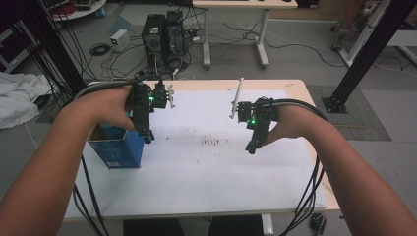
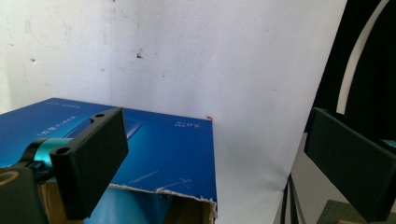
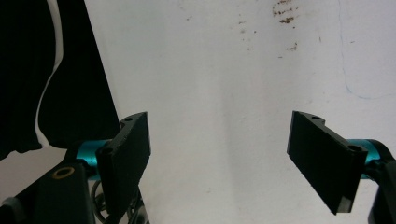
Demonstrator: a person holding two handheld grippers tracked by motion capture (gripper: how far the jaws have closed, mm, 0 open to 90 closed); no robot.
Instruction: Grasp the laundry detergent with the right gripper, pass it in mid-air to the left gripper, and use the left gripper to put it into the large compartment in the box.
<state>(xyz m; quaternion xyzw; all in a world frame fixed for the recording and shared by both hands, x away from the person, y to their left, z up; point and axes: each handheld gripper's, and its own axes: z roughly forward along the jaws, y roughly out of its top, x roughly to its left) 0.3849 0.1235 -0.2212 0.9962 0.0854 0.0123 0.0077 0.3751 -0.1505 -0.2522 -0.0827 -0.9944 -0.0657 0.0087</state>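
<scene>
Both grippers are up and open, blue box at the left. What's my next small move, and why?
Probably lower the left gripper onto the blue box: its jaws are wide open and the box's torn edge sits just below them, while the right gripper has bare white table under it.

One blue box (image 1: 118, 147), two grippers

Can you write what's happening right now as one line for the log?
left tool: open, empty, over blue box | right tool: open, empty, above white sheet | nothing held

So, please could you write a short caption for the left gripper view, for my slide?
Left gripper, jaws open, above an open blue cardboard box on a white table cover.
</scene>
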